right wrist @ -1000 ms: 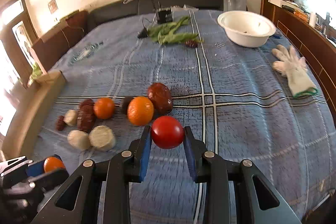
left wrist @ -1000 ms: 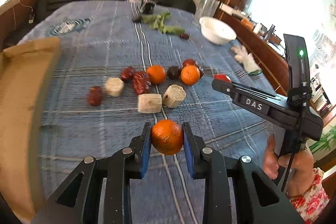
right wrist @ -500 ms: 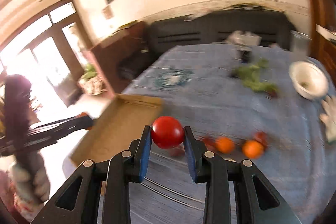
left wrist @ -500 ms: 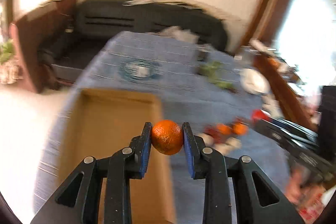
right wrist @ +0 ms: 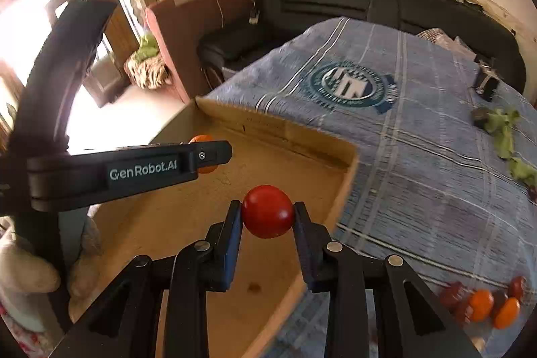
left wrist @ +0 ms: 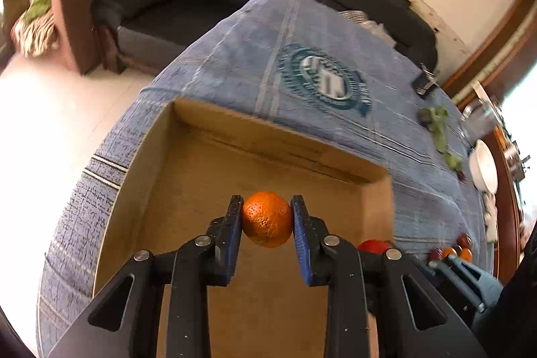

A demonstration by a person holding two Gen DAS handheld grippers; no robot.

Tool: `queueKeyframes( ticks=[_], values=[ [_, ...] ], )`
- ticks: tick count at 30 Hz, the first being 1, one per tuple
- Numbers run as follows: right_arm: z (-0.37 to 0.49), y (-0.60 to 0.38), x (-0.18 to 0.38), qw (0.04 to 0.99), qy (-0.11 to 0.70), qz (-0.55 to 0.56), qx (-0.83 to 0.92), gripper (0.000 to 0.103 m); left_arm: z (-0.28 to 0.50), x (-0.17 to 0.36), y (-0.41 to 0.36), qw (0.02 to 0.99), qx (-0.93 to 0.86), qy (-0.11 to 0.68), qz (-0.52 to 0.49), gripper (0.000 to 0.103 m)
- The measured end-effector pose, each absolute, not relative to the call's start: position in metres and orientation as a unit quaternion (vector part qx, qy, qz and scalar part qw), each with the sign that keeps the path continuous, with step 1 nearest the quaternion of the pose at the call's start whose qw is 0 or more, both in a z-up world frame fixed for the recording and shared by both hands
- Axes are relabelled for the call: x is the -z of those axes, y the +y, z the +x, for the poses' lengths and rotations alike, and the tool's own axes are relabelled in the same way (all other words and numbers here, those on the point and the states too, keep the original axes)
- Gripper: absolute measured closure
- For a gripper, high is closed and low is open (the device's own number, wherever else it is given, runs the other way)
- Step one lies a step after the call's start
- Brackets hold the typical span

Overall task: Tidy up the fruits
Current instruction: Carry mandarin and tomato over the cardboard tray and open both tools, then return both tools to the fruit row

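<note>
1. A blue checked cloth [left wrist: 235, 69] with a round teal emblem [right wrist: 352, 84] covers the table.
2. A shallow brown cardboard box [left wrist: 268, 136] lies on the cloth near the table's edge; its floor looks bare apart from a small dark spot seen in the right wrist view.
3. The left gripper [left wrist: 266, 218] hangs over the box's inside, its two blue-padded jaws clamped on a round pitted orange [left wrist: 266, 218], which is held in the air above the box floor. In the right wrist view this gripper [right wrist: 209, 155] shows from the side, the orange peeking out past its tip.
4. The right gripper [right wrist: 267, 211] is beside it, just inside the box's right wall, jaws pressed on a smooth red tomato [right wrist: 267, 211], also clear of the floor.
5. A white bowl [left wrist: 483, 165] sits far off on the cloth, with green leaves [right wrist: 505, 133] nearby.
6. The remaining loose fruits [right wrist: 483, 302], orange and dark red, lie together on the cloth, well apart from the box.
</note>
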State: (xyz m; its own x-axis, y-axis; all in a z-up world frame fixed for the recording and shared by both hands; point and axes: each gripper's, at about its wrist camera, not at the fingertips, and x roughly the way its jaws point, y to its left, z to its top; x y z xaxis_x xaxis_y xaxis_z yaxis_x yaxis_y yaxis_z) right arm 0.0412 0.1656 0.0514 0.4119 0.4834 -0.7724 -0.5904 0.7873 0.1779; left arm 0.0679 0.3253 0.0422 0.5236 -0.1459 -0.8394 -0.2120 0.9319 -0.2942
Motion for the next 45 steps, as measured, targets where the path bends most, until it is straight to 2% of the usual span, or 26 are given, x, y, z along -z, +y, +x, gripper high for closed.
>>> queueKeyframes(
  ticks=[9, 11, 15, 19, 21, 23, 26, 29, 35, 45],
  values=[
    [0.059, 0.192, -0.022, 0.838, 0.445, -0.089, -0.302, 0.069, 0.077, -0.024, 0.341, 0.848, -0.025, 0.490, -0.201, 0.071],
    [0.060, 0.191, -0.023, 0.838, 0.447, -0.083, -0.301, 0.068, 0.075, -0.024, 0.342, 0.848, -0.026, 0.487, -0.205, 0.065],
    [0.055, 0.183, -0.036, 0.849, 0.429, -0.069, -0.301, 0.054, 0.068, -0.030, 0.346, 0.849, -0.030, 0.479, -0.220, 0.061],
    [0.039, 0.166, -0.057, 0.857, 0.408, -0.055, -0.309, 0.053, 0.049, -0.054, 0.338, 0.864, -0.046, 0.461, -0.199, 0.060],
    [0.028, 0.151, -0.068, 0.864, 0.394, -0.053, -0.307, 0.052, 0.035, -0.069, 0.329, 0.876, -0.054, 0.446, -0.178, 0.053],
    [0.015, 0.131, -0.076, 0.871, 0.380, -0.049, -0.307, 0.046, 0.014, -0.088, 0.314, 0.893, -0.064, 0.421, -0.148, 0.042],
    [-0.006, 0.095, -0.083, 0.881, 0.367, -0.037, -0.296, 0.040, -0.019, -0.108, 0.283, 0.915, -0.064, 0.386, -0.101, 0.035],
    [-0.025, 0.053, -0.083, 0.887, 0.365, -0.014, -0.281, 0.038, -0.054, -0.120, 0.248, 0.929, -0.061, 0.358, -0.069, 0.027],
    [-0.054, -0.033, -0.071, 0.898, 0.375, 0.028, -0.230, 0.037, -0.101, -0.119, 0.183, 0.941, -0.033, 0.335, -0.040, 0.026],
    [-0.068, -0.131, -0.053, 0.907, 0.383, 0.079, -0.158, 0.037, -0.115, -0.105, 0.128, 0.937, -0.016, 0.349, 0.005, 0.026]
  ],
)
